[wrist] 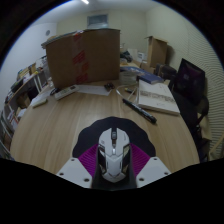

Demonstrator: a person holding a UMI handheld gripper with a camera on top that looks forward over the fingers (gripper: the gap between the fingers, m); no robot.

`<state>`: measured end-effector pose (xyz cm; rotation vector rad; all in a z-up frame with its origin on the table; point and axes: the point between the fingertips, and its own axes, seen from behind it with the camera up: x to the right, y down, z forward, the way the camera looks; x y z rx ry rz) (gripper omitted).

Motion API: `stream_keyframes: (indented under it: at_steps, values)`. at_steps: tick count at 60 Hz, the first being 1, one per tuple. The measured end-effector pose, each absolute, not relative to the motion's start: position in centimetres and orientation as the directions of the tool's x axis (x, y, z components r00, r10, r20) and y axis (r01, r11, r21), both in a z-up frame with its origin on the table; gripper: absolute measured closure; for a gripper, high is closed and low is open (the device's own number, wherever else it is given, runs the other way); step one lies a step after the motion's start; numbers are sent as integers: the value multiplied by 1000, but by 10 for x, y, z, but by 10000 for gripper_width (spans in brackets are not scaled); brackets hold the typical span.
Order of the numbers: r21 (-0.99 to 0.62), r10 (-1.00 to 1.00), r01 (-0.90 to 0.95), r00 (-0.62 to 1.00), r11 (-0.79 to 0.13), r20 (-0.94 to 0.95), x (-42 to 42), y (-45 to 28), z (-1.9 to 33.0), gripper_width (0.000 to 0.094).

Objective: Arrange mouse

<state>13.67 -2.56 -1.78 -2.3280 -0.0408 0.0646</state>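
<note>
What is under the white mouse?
The mouse sits on a round dark mouse mat on the wooden table, between the gripper fingers, pads at its sides. The mat's part beneath the mouse is covered, so anything there is hidden.

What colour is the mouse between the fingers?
White with a dark centre strip, the mouse shows best in the gripper view, between the gripper fingers.

Light: dim, warm room; a ceiling lamp [86,2] glows overhead.
Glare: soft sheen on the wooden surface [60,125].
Distortion: strong fisheye bending at edges.
Focus: distant clutter soft.
</note>
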Motion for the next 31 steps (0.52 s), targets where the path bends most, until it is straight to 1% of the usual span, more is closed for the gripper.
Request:
stream_keyframes:
  at_steps: [7,8,9,13,14,16,21,31]
  values:
    - [-710,112,65,993,-702,-20,137,-25,-17,373]
    - [-701,111,59,993,-710,-28,137,-27,-16,324]
    - [-693,108,51,993,-719,-39,136,-29,-15,298]
    - [-672,74,18,996,-740,-55,137,-32,-14,47]
    - [-670,64,13,997,-742,-52,138,-34,-12,80]
    - [-670,46,6,998,-742,-43,140,-39,-7,101]
    - [-677,11,-14,999,-736,-32,138,-59,13,98]
    - [-675,-60,-113,993,-729,-102,108,-124,60,95]
